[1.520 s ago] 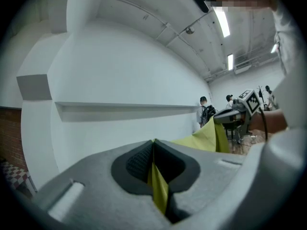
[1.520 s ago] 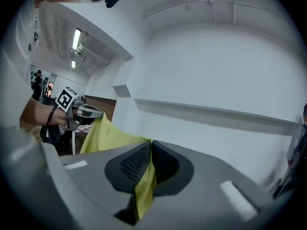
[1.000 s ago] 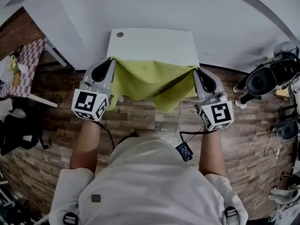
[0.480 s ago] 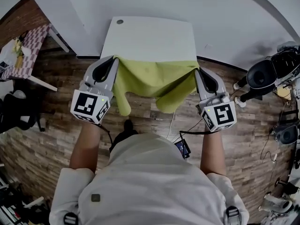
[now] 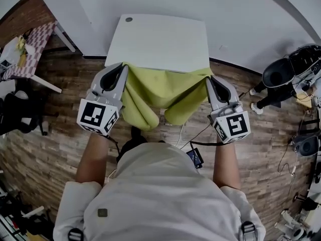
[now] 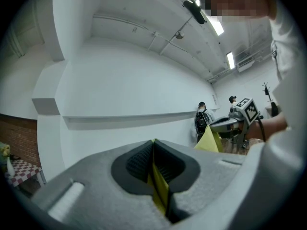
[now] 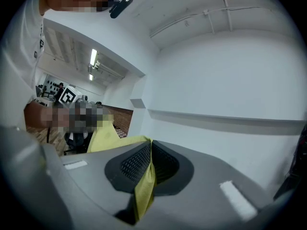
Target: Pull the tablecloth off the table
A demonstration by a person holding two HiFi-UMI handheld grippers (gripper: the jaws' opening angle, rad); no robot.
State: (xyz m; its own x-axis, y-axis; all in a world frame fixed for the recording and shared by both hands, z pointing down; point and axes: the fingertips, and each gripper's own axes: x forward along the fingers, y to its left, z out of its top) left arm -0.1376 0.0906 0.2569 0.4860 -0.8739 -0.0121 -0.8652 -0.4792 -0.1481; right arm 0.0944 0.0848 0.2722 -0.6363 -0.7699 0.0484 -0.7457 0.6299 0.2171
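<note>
A yellow-green tablecloth (image 5: 160, 92) hangs off the near edge of a small white table (image 5: 159, 41), sagging in two folds over the floor. My left gripper (image 5: 123, 66) is shut on the cloth's left corner and my right gripper (image 5: 209, 77) is shut on its right corner. In the left gripper view a strip of the cloth (image 6: 159, 186) is pinched between the ribbed pads of the left gripper (image 6: 154, 145). In the right gripper view the cloth (image 7: 145, 188) hangs out of the shut right gripper (image 7: 151, 145). Nearly the whole tabletop is bare white.
Wood-plank floor (image 5: 60, 129) lies under me. A table with a checked cloth (image 5: 27, 49) stands at the far left, a dark chair (image 5: 17, 117) below it. Black equipment and cables (image 5: 286, 79) crowd the right side. A white wall (image 5: 241, 14) runs behind the table.
Both grippers drew back toward me with the cloth. More of the white tabletop is bare, and the cloth now hangs almost wholly off the near edge in deeper folds.
</note>
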